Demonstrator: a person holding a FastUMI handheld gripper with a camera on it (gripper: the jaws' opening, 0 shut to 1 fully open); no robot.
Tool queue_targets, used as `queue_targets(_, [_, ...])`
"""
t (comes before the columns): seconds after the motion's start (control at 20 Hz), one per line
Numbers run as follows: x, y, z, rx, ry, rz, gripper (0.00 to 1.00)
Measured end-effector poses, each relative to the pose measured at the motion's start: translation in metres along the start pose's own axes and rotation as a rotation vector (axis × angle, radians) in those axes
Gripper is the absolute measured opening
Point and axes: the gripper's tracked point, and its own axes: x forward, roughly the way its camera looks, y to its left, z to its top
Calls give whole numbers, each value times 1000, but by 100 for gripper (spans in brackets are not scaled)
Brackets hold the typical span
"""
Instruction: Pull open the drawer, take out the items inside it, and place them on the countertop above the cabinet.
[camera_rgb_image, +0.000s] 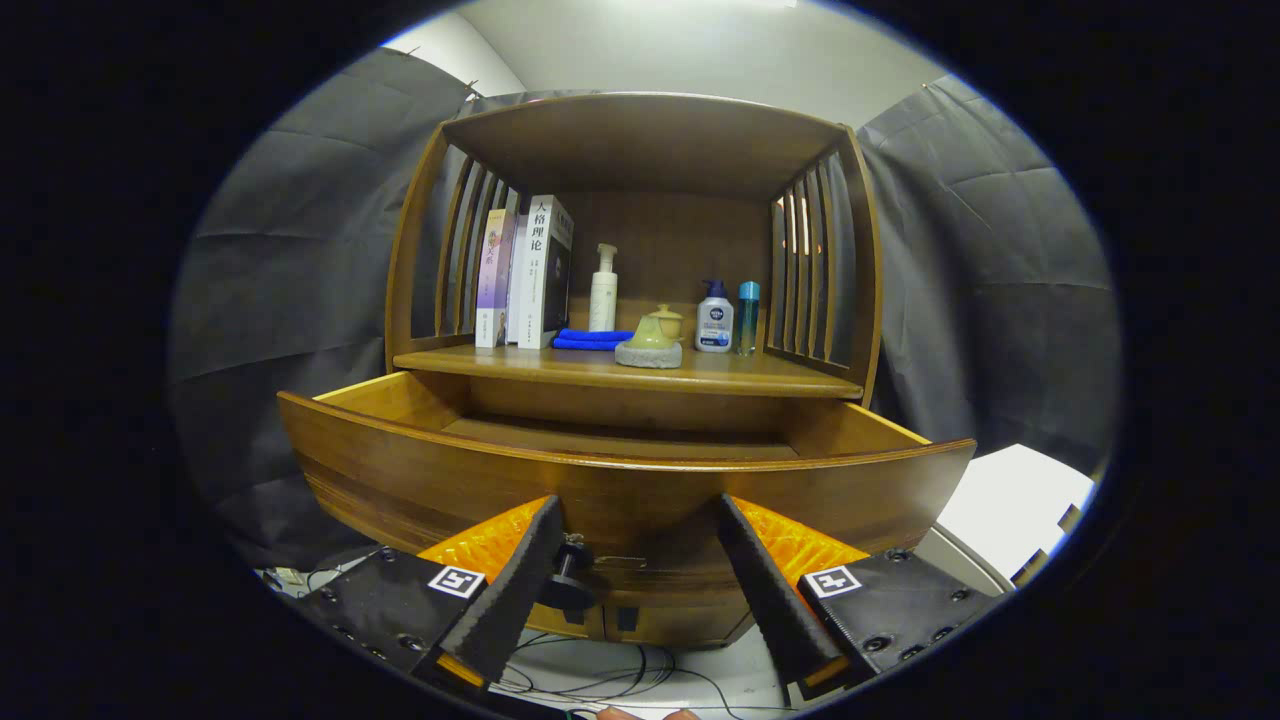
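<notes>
The pulled-out wooden drawer (620, 480) hides its own floor behind its front panel. The small dark knob (570, 580) sits partly behind one finger.

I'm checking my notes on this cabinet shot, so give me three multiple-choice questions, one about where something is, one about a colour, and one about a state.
1. Where does the blue cloth lie?
A. inside the drawer
B. on the countertop, between the books and the small lidded pot
C. on the floor

2. What colour is the pump bottle behind the cloth?
A. white
B. red
C. black

3. How is the drawer?
A. shut
B. removed
C. pulled open

Answers: 1 B, the cloth rests on the shelf surface beside the books. 2 A, its body and pump are white. 3 C, its front stands out toward the gripper, whose fingers are spread apart, holding nothing, either side of the drawer knob.
</notes>
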Motion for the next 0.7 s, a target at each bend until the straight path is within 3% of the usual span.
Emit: queue_targets(0.7, [61, 24, 1, 66, 54, -1, 98])
